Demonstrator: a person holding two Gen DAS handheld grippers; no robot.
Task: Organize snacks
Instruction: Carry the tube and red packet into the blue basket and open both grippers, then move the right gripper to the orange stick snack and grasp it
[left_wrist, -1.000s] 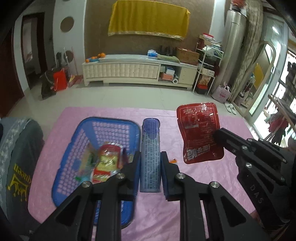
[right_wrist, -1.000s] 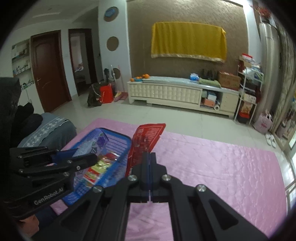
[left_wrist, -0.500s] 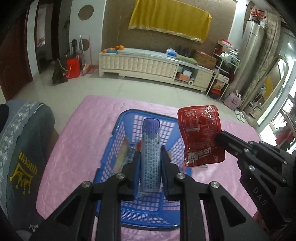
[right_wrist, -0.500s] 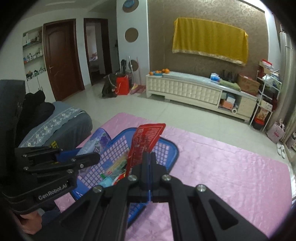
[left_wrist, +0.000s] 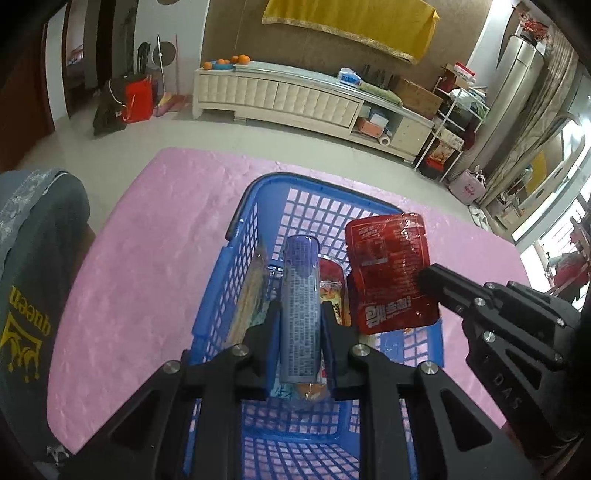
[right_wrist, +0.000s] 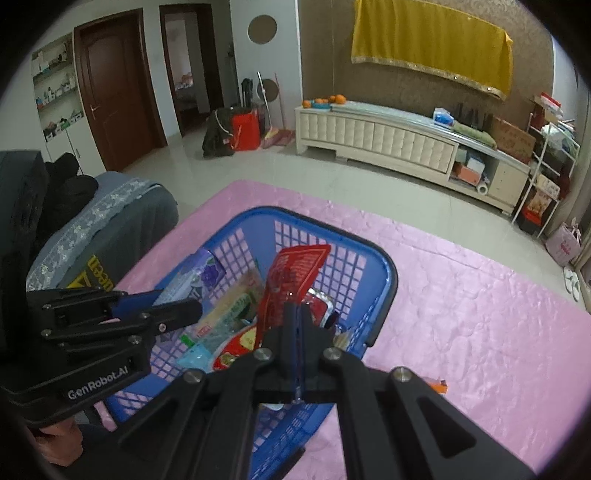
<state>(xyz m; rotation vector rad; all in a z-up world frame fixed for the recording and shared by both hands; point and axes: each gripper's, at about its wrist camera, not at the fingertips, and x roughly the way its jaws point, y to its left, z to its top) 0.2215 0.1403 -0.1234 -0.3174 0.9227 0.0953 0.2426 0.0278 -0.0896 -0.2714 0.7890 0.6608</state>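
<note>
The blue basket (left_wrist: 236, 236) sat on the pink cloth (left_wrist: 147, 236) with both packs right over it; left gripper (left_wrist: 298, 314) was clenched on the purple pack (left_wrist: 299, 295), right gripper (right_wrist: 297, 314) pinched the red pouch (right_wrist: 291, 273); I'd lower both inside the rim before letting go.

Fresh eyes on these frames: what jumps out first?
The blue basket on the pink tablecloth, with snacks already inside. Above it, the left gripper is shut on a purple snack tube, and to its right the right gripper is shut on a red snack pouch.
</note>
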